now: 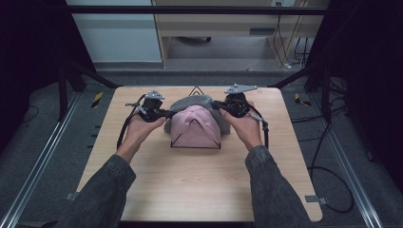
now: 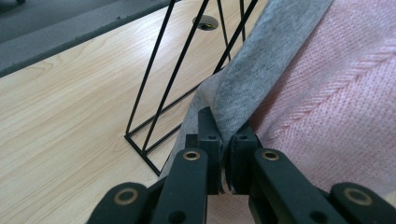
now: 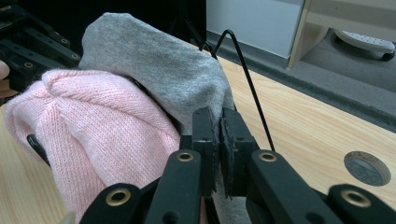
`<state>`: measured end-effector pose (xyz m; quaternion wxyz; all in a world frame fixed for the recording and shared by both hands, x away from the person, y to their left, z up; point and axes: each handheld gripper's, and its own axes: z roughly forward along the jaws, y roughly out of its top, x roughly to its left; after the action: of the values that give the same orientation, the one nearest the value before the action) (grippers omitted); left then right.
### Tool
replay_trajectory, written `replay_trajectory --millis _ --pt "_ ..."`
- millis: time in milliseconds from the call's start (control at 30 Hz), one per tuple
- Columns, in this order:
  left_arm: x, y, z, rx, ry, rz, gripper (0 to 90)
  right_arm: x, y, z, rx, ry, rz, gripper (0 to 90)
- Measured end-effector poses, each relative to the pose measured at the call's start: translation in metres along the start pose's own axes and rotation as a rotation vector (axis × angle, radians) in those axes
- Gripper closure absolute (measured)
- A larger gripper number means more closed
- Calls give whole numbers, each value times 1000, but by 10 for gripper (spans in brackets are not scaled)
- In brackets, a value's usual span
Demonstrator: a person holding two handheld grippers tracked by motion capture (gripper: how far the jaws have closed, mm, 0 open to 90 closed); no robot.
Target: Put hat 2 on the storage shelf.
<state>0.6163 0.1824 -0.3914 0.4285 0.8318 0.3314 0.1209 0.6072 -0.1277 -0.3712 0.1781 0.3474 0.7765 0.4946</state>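
Note:
A grey hat (image 1: pixel 192 101) hangs at the back of a black wire stand (image 1: pixel 196 147) in the middle of the table, with a pink knit hat (image 1: pixel 195 126) in front of it. My left gripper (image 1: pixel 167 114) is at the stand's left side, shut on the grey hat's edge (image 2: pixel 261 70), and the pink hat (image 2: pixel 336 102) lies just to its right. At the stand's right side my right gripper (image 1: pixel 216 105) is shut on the other edge of the grey hat (image 3: pixel 154 60), beside the pink hat (image 3: pixel 93 121). In each gripper view the pads pinch grey fabric.
The wooden table (image 1: pixel 190 180) has bare surface in front of the stand and at both sides. A round hole (image 3: pixel 366 168) sits in the tabletop near the far edge. Dark frame legs and cables stand on the floor around the table.

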Motion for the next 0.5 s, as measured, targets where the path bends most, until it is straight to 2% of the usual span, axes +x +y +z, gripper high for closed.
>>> replay_trajectory --millis 267,500 --pt "-1 -4 4 -1 -7 -15 863 0 -5 -1 0 -4 3 855" --pt "-3 -7 6 2 -10 -11 859 -3 -9 -2 7 -8 13 846"
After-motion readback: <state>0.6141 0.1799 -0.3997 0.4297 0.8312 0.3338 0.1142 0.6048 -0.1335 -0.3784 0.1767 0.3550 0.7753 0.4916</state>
